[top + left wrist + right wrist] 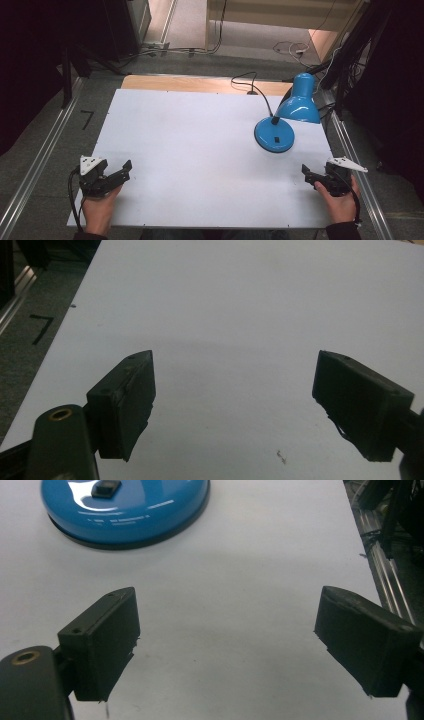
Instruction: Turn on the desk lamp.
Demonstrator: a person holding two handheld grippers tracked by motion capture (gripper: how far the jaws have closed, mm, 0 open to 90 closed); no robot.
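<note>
While both hands are sitting low in the high view, status:
lamp (280, 125): standing at right of centre on the board; glossy blue metal; round domed base (125, 510) with a black rocker switch (106, 487); black gooseneck; cone shade (300, 102) tilting down.
board (200, 150): lying flat, matte white, rectangular; wooden edge showing at the top.
left gripper (232, 405): hovering at lower left, matte black blocky jaws gaping wide, gripping nothing.
right gripper (227, 645): sitting at lower right near the lamp base, apart from it; jaws gaping wide, gripping nothing.
</note>
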